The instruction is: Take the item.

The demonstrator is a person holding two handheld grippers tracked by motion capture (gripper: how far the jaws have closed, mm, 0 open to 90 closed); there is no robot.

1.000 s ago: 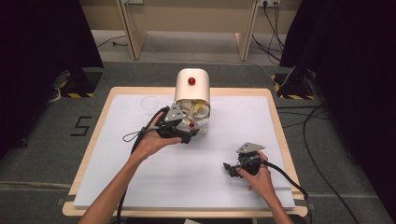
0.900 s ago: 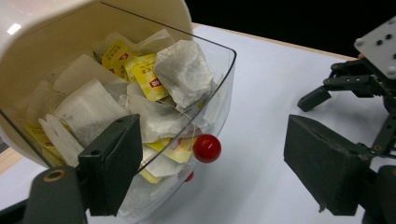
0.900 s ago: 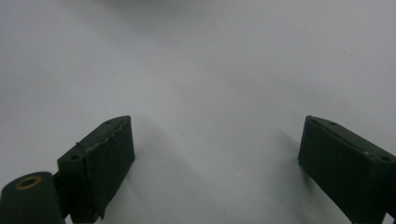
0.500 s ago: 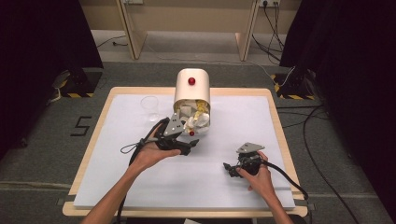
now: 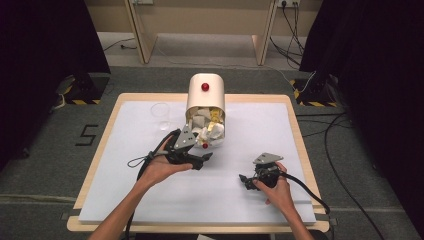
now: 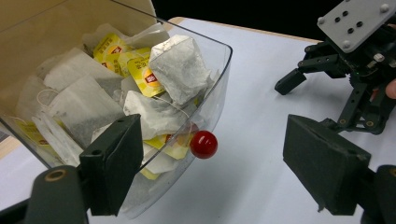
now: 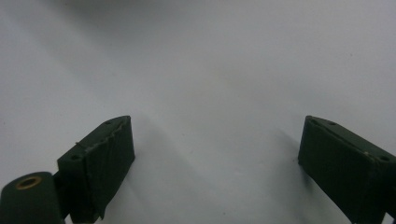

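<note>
Tea-bag dispenser point(image 6: 93, 93) cut off at frame edge, left tool point(image 6: 215, 163) wide apart

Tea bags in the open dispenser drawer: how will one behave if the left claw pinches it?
A tea bag likely crushes soft and weighs little: thin, crumpled paper. Strings and tags look tangled, so neighbours may lift too. The left claw is open.

Clear glossy plastic flap point(image 6: 212, 79) with shiny red knob point(image 6: 203, 144), porous paper tea bags point(image 6: 180, 70), matt cream dispenser body point(image 5: 205, 92), matt white table cover point(image 5: 260, 130), pale wood table edge point(image 5: 296, 131).
</note>
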